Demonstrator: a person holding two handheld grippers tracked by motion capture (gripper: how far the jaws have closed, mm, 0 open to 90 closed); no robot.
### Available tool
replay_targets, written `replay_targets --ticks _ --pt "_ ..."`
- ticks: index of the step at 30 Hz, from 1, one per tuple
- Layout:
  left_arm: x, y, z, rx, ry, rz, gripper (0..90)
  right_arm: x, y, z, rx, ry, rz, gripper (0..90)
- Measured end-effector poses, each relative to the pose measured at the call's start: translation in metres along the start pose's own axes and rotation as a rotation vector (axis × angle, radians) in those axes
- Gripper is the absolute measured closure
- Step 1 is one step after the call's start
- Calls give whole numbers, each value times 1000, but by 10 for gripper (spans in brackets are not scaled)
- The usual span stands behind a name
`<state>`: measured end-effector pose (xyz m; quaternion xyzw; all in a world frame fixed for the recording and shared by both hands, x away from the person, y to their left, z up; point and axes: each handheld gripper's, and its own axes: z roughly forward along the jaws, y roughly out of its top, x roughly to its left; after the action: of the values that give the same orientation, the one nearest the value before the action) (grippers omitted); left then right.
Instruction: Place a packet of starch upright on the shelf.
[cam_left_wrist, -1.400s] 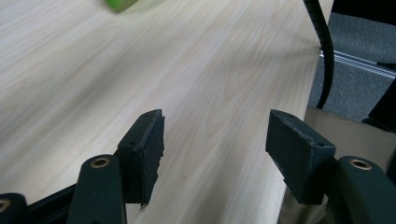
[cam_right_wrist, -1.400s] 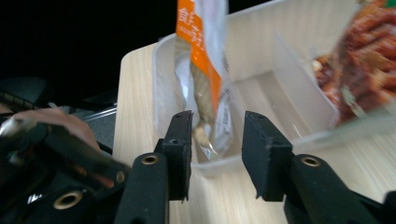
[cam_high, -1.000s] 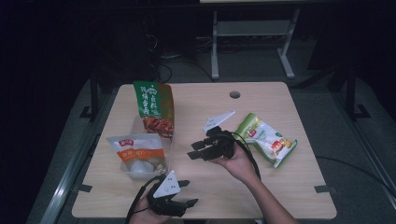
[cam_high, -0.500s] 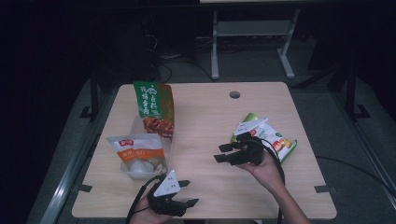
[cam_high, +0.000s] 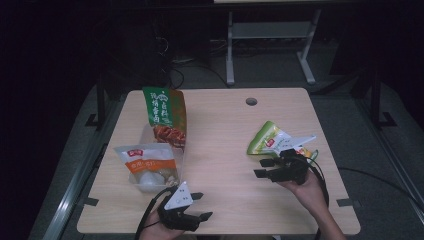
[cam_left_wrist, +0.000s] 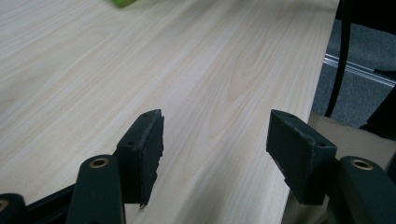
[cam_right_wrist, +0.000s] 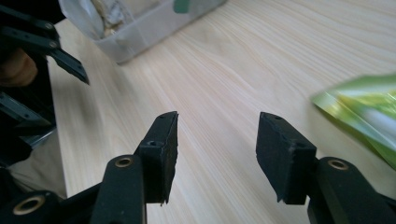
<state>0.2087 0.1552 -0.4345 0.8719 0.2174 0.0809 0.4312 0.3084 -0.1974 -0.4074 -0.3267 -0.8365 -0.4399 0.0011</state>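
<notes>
Two red-orange bags (cam_high: 157, 145) from above.

Each hand-held gripper is black. The left hand-held gripper (cam_high: 197, 206) has a grey three-cornered plate on top. The right hand-held gripper (cam_high: 264, 168) has a black cable looping behind it. The jaws end in flat black pads (cam_left_wrist: 142, 147) with small round brass screws (cam_right_wrist: 123, 162) near them.

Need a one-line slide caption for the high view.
Right gripper open beside green packet; left gripper open at table edge near two snack bags.
</notes>
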Motion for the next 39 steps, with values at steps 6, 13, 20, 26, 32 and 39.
replay_targets --ticks 6,13,20,26,32,39 --pt "-2 0 1 5 -7 -1 361 -8 -13 -9 11 -33 27 473" --pt "-2 0 1 2 -10 -3 361 -15 -21 -22 13 -73 42 473" --pt "-2 0 1 1 -12 -5 361 -25 -27 -31 22 -135 67 452" --pt "-1 0 1 2 -13 -6 361 -31 -31 -38 22 -178 82 450" --pt "0 0 1 1 -17 -9 361 -43 -30 -40 29 -216 100 429" --pt "1 -1 2 -9 -28 -29 360 -50 -17 -33 36 -257 71 427"
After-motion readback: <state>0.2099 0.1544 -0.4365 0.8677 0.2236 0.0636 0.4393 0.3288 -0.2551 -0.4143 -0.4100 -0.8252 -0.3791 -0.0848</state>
